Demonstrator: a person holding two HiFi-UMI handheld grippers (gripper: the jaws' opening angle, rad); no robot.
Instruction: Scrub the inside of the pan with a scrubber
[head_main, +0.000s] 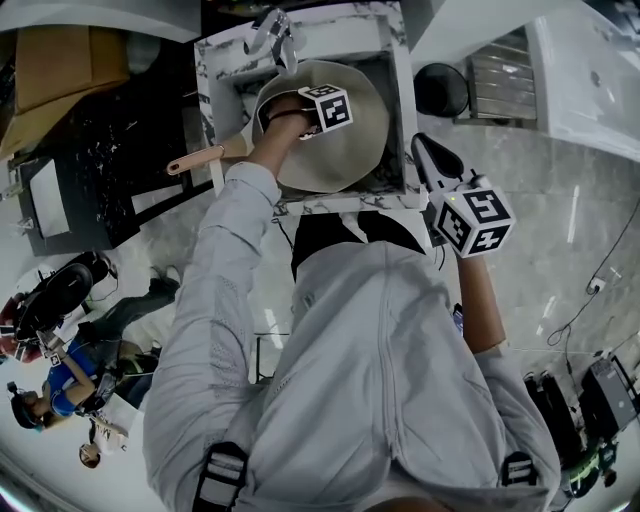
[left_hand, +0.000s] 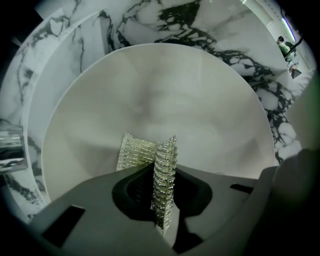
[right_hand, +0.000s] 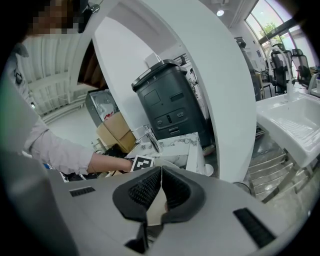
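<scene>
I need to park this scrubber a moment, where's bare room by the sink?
The pan fills the sink, so nothing inside. Its marble rim is bare left of the pan, beyond the handle, with a narrow strip on the right. The faucet crowds the back.

scrubber (left_hand: 163, 165) in pan (head_main: 355, 140), pan w/in sink (head_main: 340, 204)

- I take this for a mock kitchen station set up inside a large test hall or lab, not a home;
- kitchen side: a marble-veined worktop (head_main: 215, 60) with a chrome tap (head_main: 272, 30) and a pan (head_main: 345, 150) set down inside it;
- hall side: a glossy stone-look floor (head_main: 560, 230), a tall white arch (right_hand: 200, 65), a dark grey machine (right_hand: 167, 102) and cardboard boxes (right_hand: 116, 131) stacked behind;
- a cable (head_main: 598, 284) and dark gear (head_main: 600, 400) lie on the floor; another person (head_main: 60, 392) is nearby.
</scene>
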